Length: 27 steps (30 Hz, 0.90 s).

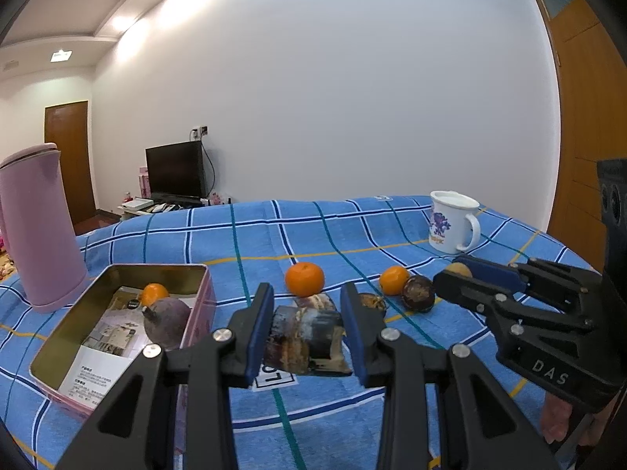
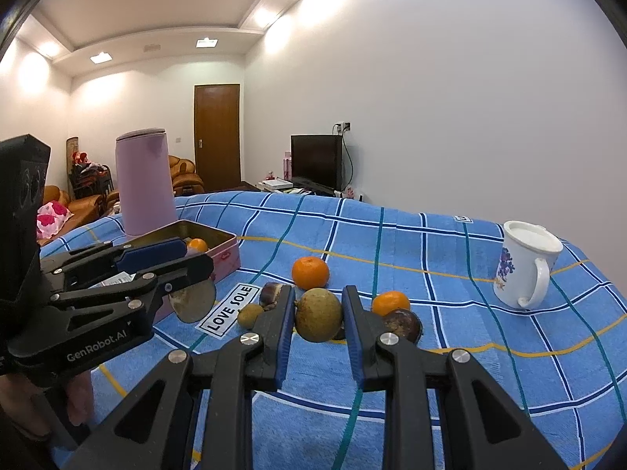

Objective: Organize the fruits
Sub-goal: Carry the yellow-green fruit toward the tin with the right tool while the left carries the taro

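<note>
My left gripper (image 1: 307,305) is shut on a dark, mottled brown fruit (image 1: 303,337), held just above the blue checked cloth beside the open pink tin (image 1: 74,325). The tin holds a small tangerine (image 1: 154,293) and a purple fruit (image 1: 166,323). My right gripper (image 2: 318,299) is shut on a round brown-green fruit (image 2: 318,315). Loose on the cloth beyond it lie two tangerines (image 2: 310,272) (image 2: 390,302), a dark purple fruit (image 2: 403,323), a small tan fruit (image 2: 250,315) and a brown one (image 2: 271,293). The left gripper (image 2: 192,260) shows at left with its fruit (image 2: 194,301).
A tall pink jug (image 1: 39,227) stands behind the tin at the left. A white mug (image 1: 450,221) with a purple print sits at the far right of the cloth. A "LOVE SOLE" label (image 2: 229,309) lies on the cloth. A hand (image 2: 78,395) grips the left tool.
</note>
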Motion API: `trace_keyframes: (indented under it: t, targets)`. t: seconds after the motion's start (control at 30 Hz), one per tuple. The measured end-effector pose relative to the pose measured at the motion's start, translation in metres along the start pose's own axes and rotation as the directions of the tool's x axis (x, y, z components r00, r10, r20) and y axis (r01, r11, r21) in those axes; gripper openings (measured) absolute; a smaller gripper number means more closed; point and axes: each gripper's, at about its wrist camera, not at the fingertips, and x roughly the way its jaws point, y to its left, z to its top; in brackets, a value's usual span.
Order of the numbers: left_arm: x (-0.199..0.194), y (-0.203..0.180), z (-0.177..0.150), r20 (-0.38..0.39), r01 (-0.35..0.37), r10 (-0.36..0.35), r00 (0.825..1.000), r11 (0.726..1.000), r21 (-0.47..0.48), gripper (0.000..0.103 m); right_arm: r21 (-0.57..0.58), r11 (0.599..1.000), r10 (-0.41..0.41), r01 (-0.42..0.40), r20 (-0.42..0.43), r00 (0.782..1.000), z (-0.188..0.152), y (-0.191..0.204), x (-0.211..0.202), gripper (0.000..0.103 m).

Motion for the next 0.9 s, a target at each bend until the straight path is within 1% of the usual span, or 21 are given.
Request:
trace_keyframes:
  t: [0.43, 0.9]
  targets:
    - [-0.004, 0.016, -0.002, -0.009, -0.027, 0.027, 1.000, 1.000, -0.016, 0.037, -0.025, 0.999, 0.040, -0.040, -0.023, 0.999, 0.004, 0.017, 0.015, 0.026]
    - [-0.002, 0.056, -0.005, -0.059, -0.114, 0.110, 0.992, 0.992, -0.062, 0.037, -0.056, 0.990, 0.123, -0.126, -0.061, 0.991, 0.018, 0.046, 0.034, 0.026]
